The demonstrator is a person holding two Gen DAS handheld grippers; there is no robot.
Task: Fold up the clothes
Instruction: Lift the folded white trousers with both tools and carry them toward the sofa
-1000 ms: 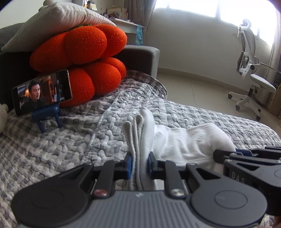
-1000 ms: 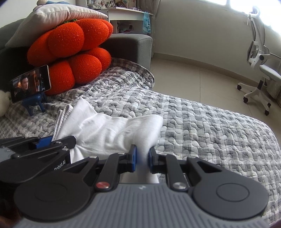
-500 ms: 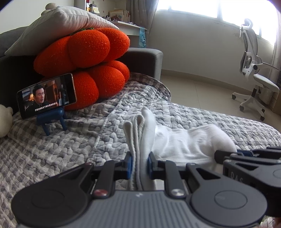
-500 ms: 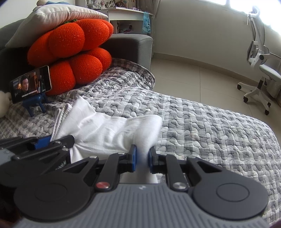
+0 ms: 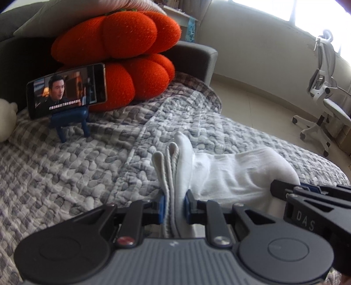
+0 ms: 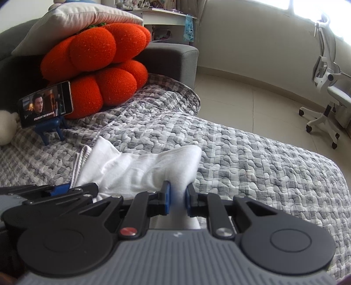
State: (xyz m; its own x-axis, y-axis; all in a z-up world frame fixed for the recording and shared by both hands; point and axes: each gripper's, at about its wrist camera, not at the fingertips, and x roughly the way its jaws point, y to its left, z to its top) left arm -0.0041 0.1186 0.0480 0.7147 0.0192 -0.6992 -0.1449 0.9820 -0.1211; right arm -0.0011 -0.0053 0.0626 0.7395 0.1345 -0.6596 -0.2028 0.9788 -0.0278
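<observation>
Surface: a grey-and-white checked quilt (image 6: 252,157) covers the bed, puckered all over, reaching from near to far.
Far left: two orange cushions (image 6: 98,65) are stacked against a dark grey sofa arm (image 6: 173,59), with a cream pillow (image 6: 72,24) lying on top.
Phone (image 5: 67,88): it stands on a blue stand (image 5: 70,122) just in front of the cushions, its screen lit with a video (white subtitles run along the bottom, too small to read).
Room: pale tiled floor (image 6: 252,96) on the right, a white office chair (image 6: 329,74) at the far right below a bright window, and a cluttered white desk (image 6: 166,18) behind the sofa.
White garment (image 5: 230,175): bunched and stretched between the two grippers, just above the quilt near the cameras.
Left gripper (image 5: 174,207): its jaws are narrow, pinching a folded, layered edge of the garment.
Right gripper (image 6: 177,198): its jaws are narrow too, clamped on the garment's other end.
Writing: "DAS" shows in pale letters on the right gripper's black finger in the left wrist view.
</observation>
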